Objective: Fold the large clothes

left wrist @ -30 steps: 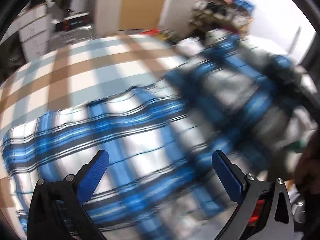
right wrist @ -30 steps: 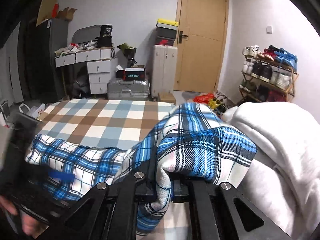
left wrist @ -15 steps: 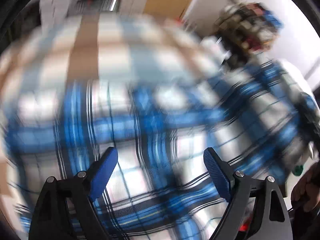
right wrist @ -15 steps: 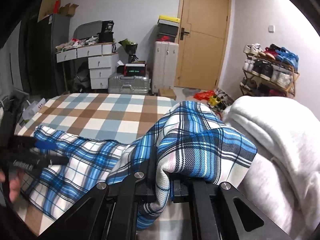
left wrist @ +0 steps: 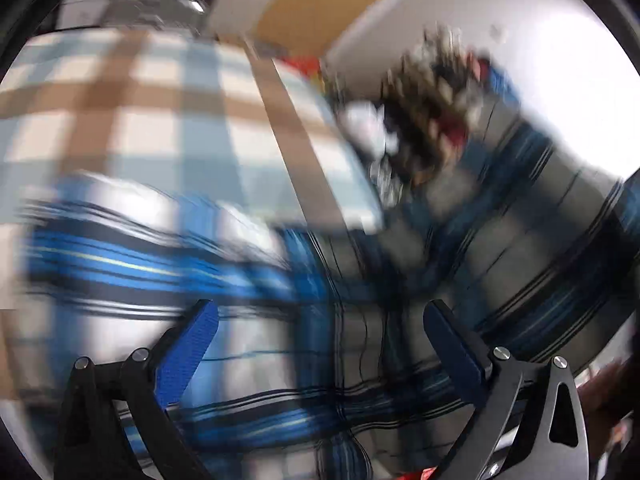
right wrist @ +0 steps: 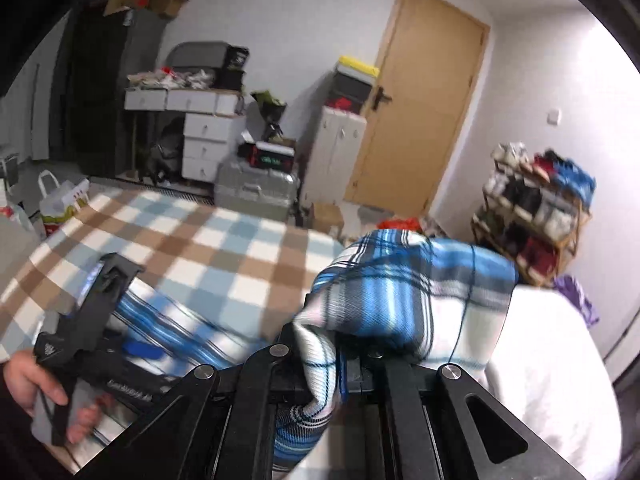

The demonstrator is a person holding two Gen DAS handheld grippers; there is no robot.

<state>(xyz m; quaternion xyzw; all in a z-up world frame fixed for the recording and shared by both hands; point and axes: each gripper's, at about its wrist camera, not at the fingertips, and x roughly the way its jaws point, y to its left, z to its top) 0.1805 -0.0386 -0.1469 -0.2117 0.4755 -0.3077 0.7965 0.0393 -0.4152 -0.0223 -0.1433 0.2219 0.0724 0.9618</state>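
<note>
Two grippers are showing. Blur is smearing the left view. The left gripper (left wrist: 320, 336) is gaping wide above the shirt (right wrist: 408, 284) on the bed (right wrist: 224, 240); the right gripper (right wrist: 344, 364) is pinching its bunched edge.

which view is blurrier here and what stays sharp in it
The left wrist view is far blurrier: the plaid shirt and checked bedspread smear into streaks, and only the open left tongs stay crisp. The right wrist view is mostly sharp on the door and right tongs, shut on the shirt, with fisheye bending.
</note>
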